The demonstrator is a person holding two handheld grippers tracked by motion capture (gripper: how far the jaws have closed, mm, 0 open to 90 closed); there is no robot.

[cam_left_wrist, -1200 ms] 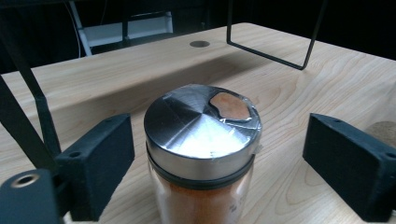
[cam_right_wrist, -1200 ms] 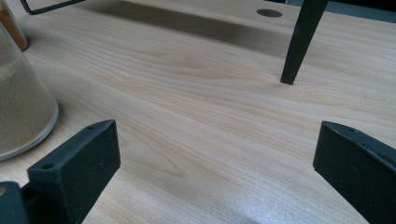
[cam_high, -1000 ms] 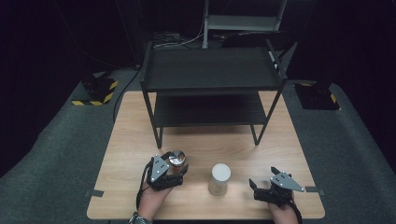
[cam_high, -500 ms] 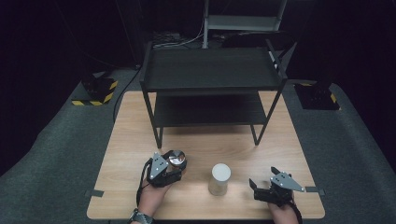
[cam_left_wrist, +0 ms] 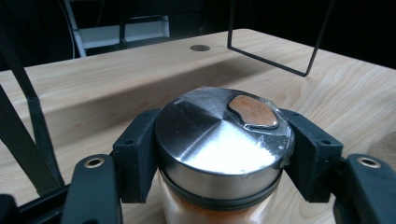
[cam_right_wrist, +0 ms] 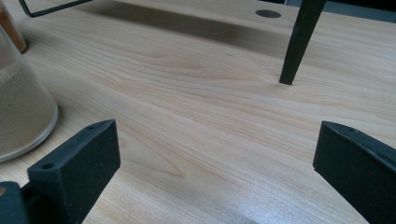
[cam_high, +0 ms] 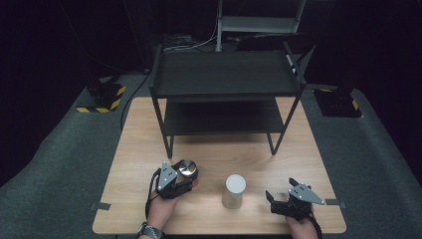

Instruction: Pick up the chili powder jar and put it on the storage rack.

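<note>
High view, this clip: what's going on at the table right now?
A person works two hand-held grippers at a wooden table with a black two-tier shelf at the back. The left gripper has just closed its jaws on the steel lid of a spice jar holding orange powder. The right gripper rests open on the table beside a second jar of pale powder, not touching it.

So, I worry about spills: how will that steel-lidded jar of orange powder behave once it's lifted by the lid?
The glass jar with the brushed steel lid is probably fairly heavy, since orange powder shows right below the lid. The left hand-held gripper clamps the smooth, round lid, so the jar might slip or twist. Clear film over the lid's opening should limit spills.
</note>
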